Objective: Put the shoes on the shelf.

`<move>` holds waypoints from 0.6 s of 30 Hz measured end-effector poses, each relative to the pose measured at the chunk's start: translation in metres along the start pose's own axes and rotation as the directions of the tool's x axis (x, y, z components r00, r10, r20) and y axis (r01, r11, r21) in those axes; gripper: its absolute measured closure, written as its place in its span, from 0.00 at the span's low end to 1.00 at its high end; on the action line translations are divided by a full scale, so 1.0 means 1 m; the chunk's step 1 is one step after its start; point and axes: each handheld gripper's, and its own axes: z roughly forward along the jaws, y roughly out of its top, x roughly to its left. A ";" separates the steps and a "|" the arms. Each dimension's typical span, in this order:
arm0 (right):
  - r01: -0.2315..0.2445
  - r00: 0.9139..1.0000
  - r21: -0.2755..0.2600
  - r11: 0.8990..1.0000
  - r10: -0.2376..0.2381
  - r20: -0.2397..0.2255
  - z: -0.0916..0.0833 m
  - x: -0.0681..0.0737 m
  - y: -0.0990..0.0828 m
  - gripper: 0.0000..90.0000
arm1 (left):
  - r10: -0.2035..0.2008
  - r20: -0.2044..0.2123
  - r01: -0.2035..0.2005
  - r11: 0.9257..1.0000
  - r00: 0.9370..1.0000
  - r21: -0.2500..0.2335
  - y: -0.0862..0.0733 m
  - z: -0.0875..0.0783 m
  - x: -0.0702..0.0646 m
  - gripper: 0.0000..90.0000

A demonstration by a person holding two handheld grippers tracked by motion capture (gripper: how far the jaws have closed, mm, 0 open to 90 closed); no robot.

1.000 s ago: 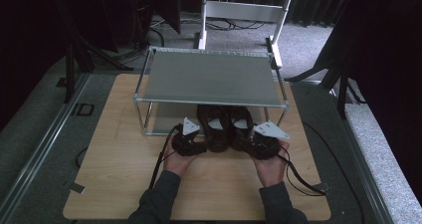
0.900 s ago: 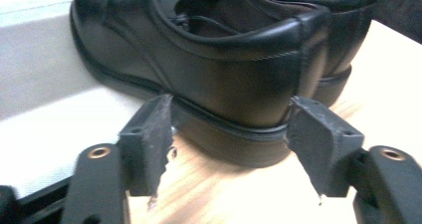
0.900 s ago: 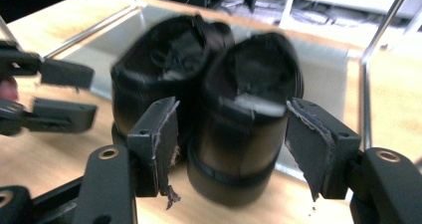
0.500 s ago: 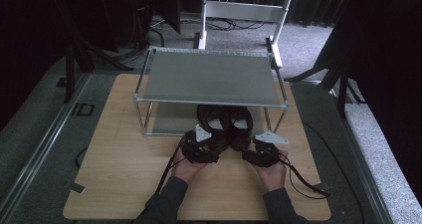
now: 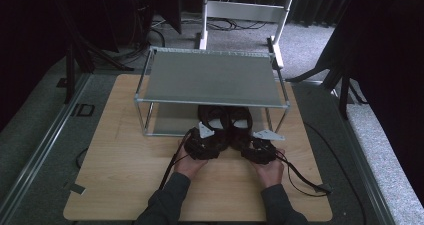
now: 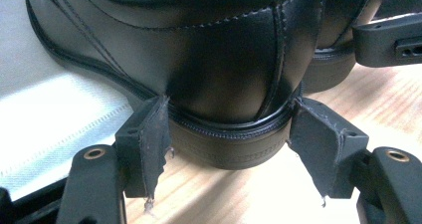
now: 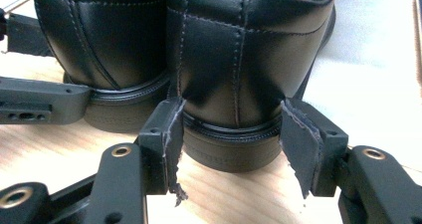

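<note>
Two black leather shoes stand side by side, toes in under a metal rack (image 5: pixel 210 77), heels toward me. In the high view the left shoe (image 5: pixel 212 117) and right shoe (image 5: pixel 241 119) rest partly on the rack's low shelf (image 5: pixel 167 125). My left gripper (image 5: pixel 210 137) is at the left shoe's heel. In the left gripper view that heel (image 6: pixel 224 59) sits between the spread jaws of the left gripper (image 6: pixel 229 134), only the pad tips at its sides. The right gripper (image 5: pixel 248 141) straddles the right shoe's heel (image 7: pixel 234 59) the same way, with the right gripper (image 7: pixel 231 134) open.
The rack stands at the back of a wooden board (image 5: pixel 125 175), with thin corner posts. Cables (image 5: pixel 300 175) trail from both grippers over the board. The other hand's jaw shows beside each heel (image 6: pixel 388 40) (image 7: pixel 40 104). Dark stands and a white frame lie beyond.
Both grippers have drawn back a little toward me from the rack. The shoes have stayed in place under the shelf.
</note>
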 end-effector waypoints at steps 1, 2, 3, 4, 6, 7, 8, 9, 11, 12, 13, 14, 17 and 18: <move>-0.005 1.000 0.001 1.000 0.005 -0.003 0.002 0.000 0.001 0.48 | -0.006 0.000 0.006 1.000 1.000 0.000 0.001 0.001 0.002 0.38; -0.007 1.000 0.003 1.000 0.007 -0.006 0.003 -0.001 0.002 0.48 | -0.008 -0.001 0.008 1.000 1.000 0.002 0.001 0.002 0.005 0.38; -0.010 1.000 0.006 1.000 0.010 -0.007 0.005 -0.001 0.003 0.49 | -0.008 -0.001 0.008 1.000 1.000 0.002 0.001 0.002 0.005 0.38; -0.014 1.000 0.008 1.000 0.014 -0.009 0.007 -0.001 0.005 0.49 | -0.007 -0.006 0.007 1.000 1.000 0.004 0.003 0.003 0.008 0.39; -0.019 1.000 0.008 1.000 0.019 -0.010 0.011 -0.001 0.008 0.49 | -0.011 -0.011 0.011 1.000 1.000 0.006 0.005 0.006 0.012 0.39; -0.016 1.000 0.009 1.000 0.016 -0.007 0.013 -0.001 0.010 0.49 | -0.010 -0.012 0.010 1.000 1.000 0.007 0.006 0.007 0.014 0.39; -0.015 1.000 0.010 1.000 0.015 -0.005 0.015 0.000 0.012 0.49 | -0.012 -0.009 0.012 1.000 1.000 0.009 0.007 0.008 0.017 0.40; -0.016 1.000 0.009 1.000 0.016 -0.002 0.017 0.000 0.013 0.49 | -0.015 -0.007 0.015 1.000 1.000 0.012 0.008 0.009 0.020 0.40; -0.028 1.000 0.007 1.000 0.028 -0.007 0.021 0.000 0.016 0.49 | -0.010 -0.003 0.010 1.000 1.000 0.018 0.011 0.010 0.026 0.40; -0.031 0.999 0.008 0.999 0.031 -0.007 0.022 0.001 0.017 0.49 | -0.008 0.000 0.008 1.000 1.000 0.021 0.012 0.011 0.028 0.40; -0.033 0.999 0.006 0.999 0.033 -0.006 0.024 0.001 0.018 0.49 | -0.006 -0.001 0.006 1.000 1.000 0.025 0.013 0.012 0.030 0.40; -0.033 0.999 0.003 0.999 0.033 -0.005 0.025 0.002 0.019 0.49 | -0.005 -0.005 0.005 1.000 1.000 0.028 0.014 0.013 0.033 0.40; -0.036 0.999 0.003 0.999 0.036 -0.010 0.031 0.003 0.022 0.50 | -0.007 -0.025 0.007 1.000 1.000 0.029 0.015 0.014 0.037 0.43; -0.044 0.999 0.003 0.999 0.044 -0.017 0.032 0.002 0.023 0.51 | -0.004 -0.028 0.005 1.000 1.000 0.031 0.016 0.014 0.039 0.43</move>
